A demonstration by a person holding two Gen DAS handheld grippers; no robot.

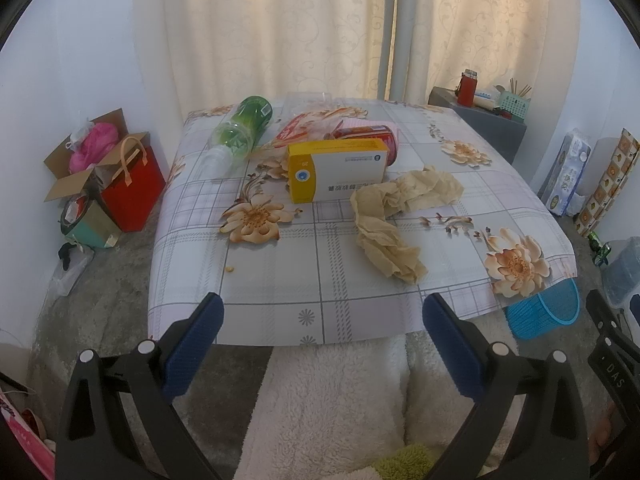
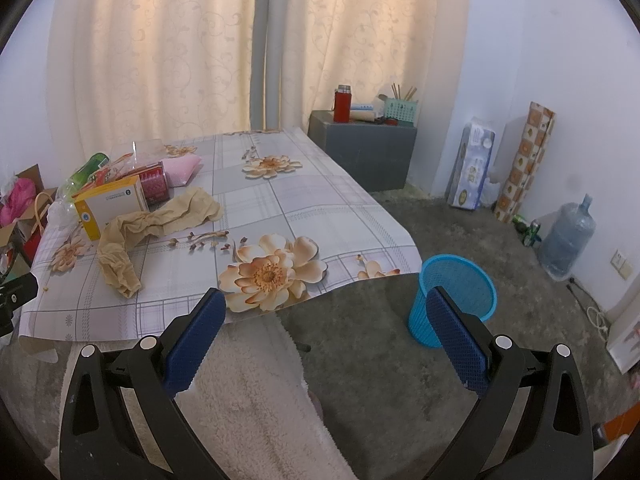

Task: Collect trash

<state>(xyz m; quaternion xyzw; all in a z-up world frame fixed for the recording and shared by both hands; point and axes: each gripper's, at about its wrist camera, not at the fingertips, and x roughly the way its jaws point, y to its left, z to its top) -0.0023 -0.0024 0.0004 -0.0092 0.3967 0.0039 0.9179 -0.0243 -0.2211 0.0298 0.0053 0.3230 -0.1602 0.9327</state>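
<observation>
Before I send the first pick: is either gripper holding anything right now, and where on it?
Nothing is held. The left gripper and right gripper are both open and empty; the tissue and box lie untouched on the table.

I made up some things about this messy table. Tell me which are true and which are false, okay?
1. The left gripper is open and holds nothing. True.
2. The green bottle stands upright. False: it lies on its side.
3. The blue basket sits on the table. False: it stands on the carpet beside the table.
4. The crumpled tan paper lies on the table near the yellow and white box. True.
5. The right gripper grips the box. False: it is open and empty.
</observation>
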